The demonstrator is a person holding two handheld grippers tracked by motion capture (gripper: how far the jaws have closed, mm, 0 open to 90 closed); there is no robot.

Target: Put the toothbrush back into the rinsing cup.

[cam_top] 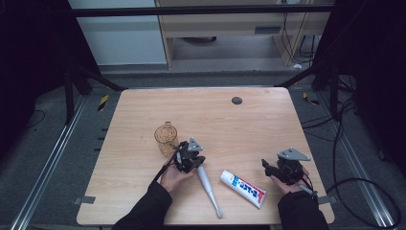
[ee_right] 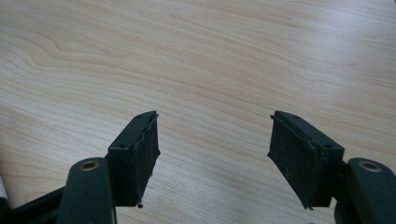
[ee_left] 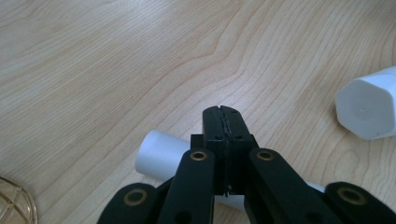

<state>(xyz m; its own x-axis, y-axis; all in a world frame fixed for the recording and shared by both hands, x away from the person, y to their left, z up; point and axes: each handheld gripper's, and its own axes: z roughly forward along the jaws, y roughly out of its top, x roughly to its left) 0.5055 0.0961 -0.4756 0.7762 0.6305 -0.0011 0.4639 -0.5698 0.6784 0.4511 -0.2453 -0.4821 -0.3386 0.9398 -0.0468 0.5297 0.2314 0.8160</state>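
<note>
1. Wooden table (cam_top: pixel 143 201) across the middle of the high view, pale grain, with a small dark round disc (cam_top: pixel 236 100) near its far edge, upper centre of the frame.
2. Left gripper (cam_top: pixel 197 161) sits just left of centre, held from below by the left hand (cam_top: pixel 173 178), a dark sleeve (cam_top: pixel 146 211) running off the bottom edge.
3. Look at the left gripper view: its jaws are pressed flat together, nothing between the pads, and they hang over a white cylinder lying on the wood, the toothbrush handle (ee_left: pixel 159 156).
4. From above, that white electric toothbrush (cam_top: pixel 208 184) lies diagonally, thick end under the left gripper, thin head pointing to the bottom centre of the frame.
5. Amber clear cup (cam_top: pixel 165 136) stands just left of the left gripper; its gold rim peeks into the lower left corner of the left gripper view (ee_left: pixel 14 205).
6. Toothpaste tube (cam_top: pixel 243 188), white with blue and red print, lies between the two grippers, lower centre; its white cap shows at the right edge of the left gripper view (ee_left: pixel 366 109).
7. Right gripper (cam_top: pixel 266 166) rests at the lower right in the right hand (cam_top: pixel 287 184), near the tube but apart from it.
8. Right gripper view: jaws spread wide, bare wood between them, holding nothing.
</note>
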